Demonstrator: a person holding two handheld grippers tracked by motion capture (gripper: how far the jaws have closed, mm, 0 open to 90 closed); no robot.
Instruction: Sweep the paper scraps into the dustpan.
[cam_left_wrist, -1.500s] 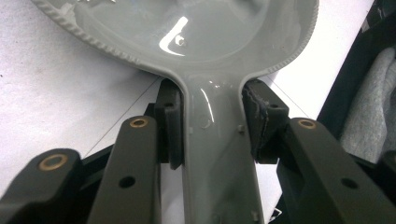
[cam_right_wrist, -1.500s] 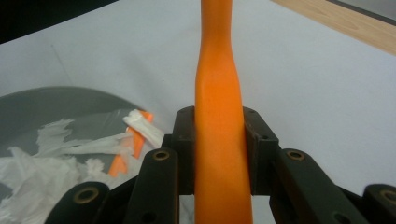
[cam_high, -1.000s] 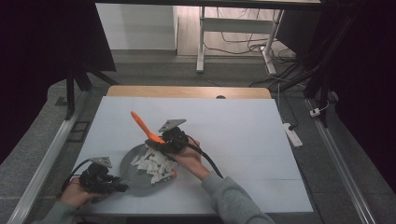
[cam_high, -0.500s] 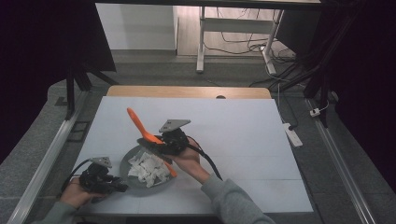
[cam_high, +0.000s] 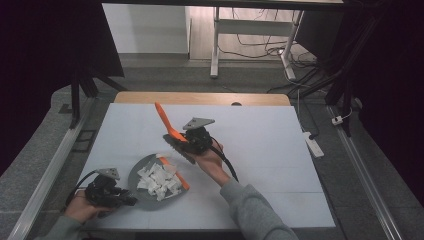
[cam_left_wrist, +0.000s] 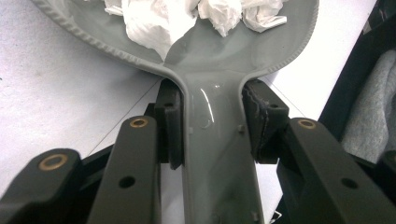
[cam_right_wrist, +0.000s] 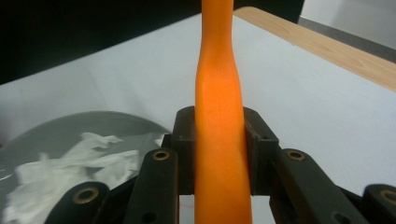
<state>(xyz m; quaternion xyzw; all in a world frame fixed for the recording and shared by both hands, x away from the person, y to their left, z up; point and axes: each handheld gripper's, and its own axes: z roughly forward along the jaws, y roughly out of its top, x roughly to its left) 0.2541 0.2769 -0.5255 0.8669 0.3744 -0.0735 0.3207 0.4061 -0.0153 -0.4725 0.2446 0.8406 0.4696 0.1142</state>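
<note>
A grey dustpan (cam_high: 137, 172) with an orange front lip (cam_high: 176, 176) lies on the white table at the near left and holds several crumpled white paper scraps (cam_high: 157, 181). My left gripper (cam_high: 121, 199) is shut on its handle (cam_left_wrist: 212, 140), pads pressing both sides. My right gripper (cam_high: 192, 141) hovers just beyond the pan's far right edge, shut on the orange handle (cam_right_wrist: 217, 84) of a hand brush. The handle (cam_high: 164, 119) slants up and away to the left, and the dark brush head (cam_high: 179, 150) hangs below the gripper. The pan (cam_right_wrist: 70, 126) and scraps (cam_right_wrist: 70, 172) lie low left in the right gripper view.
The white table top (cam_high: 260, 145) has a wooden strip (cam_high: 200, 98) along its far edge. A metal rail (cam_high: 55, 160) runs along the left side. A white power strip (cam_high: 314, 144) lies off the right edge. A grey sleeve (cam_high: 250, 210) reaches in from the bottom.
My right gripper has lifted the brush up and away from the dustpan, toward the table's middle. The left gripper and the pan have stayed put.
</note>
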